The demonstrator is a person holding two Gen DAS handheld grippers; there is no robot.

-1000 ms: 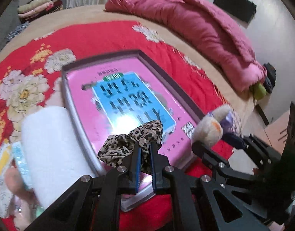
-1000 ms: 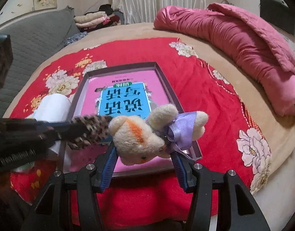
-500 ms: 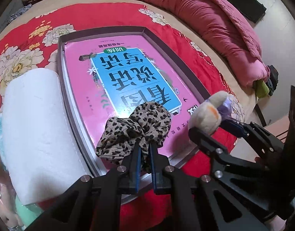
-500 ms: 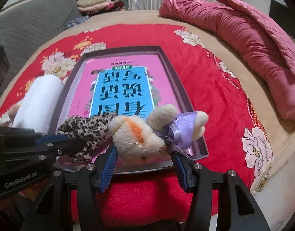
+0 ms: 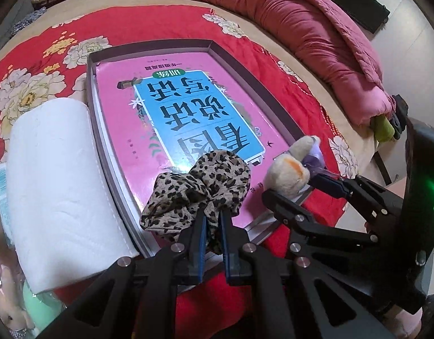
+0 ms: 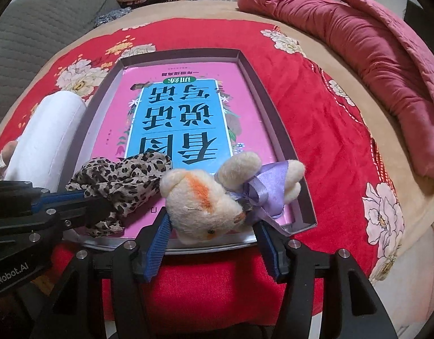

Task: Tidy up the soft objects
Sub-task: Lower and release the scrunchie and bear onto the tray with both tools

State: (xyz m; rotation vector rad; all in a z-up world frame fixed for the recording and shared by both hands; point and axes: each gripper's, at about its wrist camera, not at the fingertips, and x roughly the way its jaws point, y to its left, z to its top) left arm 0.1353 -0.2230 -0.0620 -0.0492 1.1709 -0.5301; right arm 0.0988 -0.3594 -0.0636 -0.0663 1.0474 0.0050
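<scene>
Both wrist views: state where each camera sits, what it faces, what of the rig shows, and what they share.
Left wrist: on the left gripper, looking down at the tray; its fingers clamp the scrunchie; the right gripper shows beside it.
Right wrist: on the right gripper, facing the same tray; its jaws, just opening, flank the plush; the left gripper enters from the left.
Shared: tray, book, scrunchie, plush, paper roll.

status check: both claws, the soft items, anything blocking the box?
Left claw shut on leopard scrunchie. Right claw just opening around plush toy, over pink book in box. White roll outside, nothing blocking.
</scene>
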